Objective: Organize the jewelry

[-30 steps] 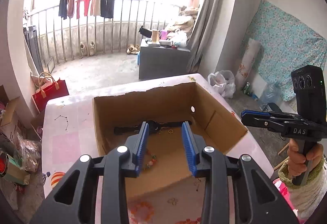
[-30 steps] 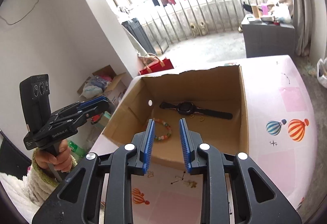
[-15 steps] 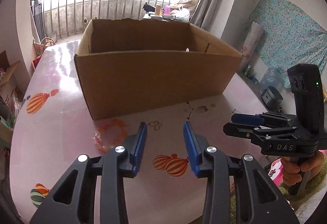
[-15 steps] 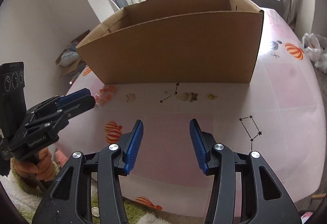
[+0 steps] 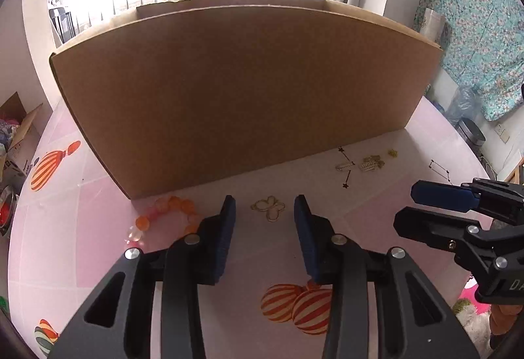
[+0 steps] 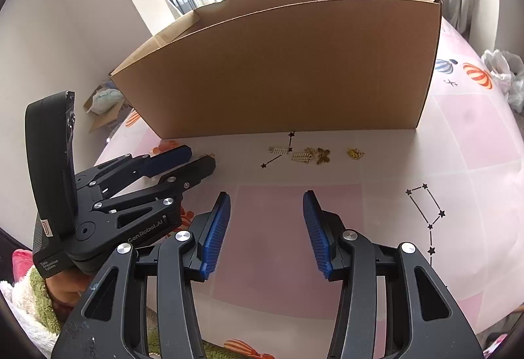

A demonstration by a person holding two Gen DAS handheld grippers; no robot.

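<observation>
A gold wire butterfly [image 5: 269, 208] lies on the pink tablecloth just ahead of my left gripper [image 5: 264, 200], whose jaws stand open around it without touching. An orange bead bracelet [image 5: 163, 211] curls to its left, against the cardboard box [image 5: 245, 80]. Several small gold charms [image 6: 311, 156] lie in a row in front of the box [image 6: 294, 70]. My right gripper [image 6: 266, 197] is open over bare cloth, short of the charms. The left gripper [image 6: 196, 159] shows at the left of the right wrist view, and the right gripper [image 5: 414, 205] at the right of the left wrist view. The box's inside is hidden.
The box's tall front wall stands right behind the jewellery. The round table [image 6: 475, 146] drops off to the right and toward me. A hand in a green-and-white sleeve [image 6: 36, 296] holds the left gripper. Clutter and an open carton [image 5: 19, 129] sit on the floor at left.
Both grippers came down from above the open box to the tabletop in front of it. The box's inside went out of sight. The right jaws spread wider.
</observation>
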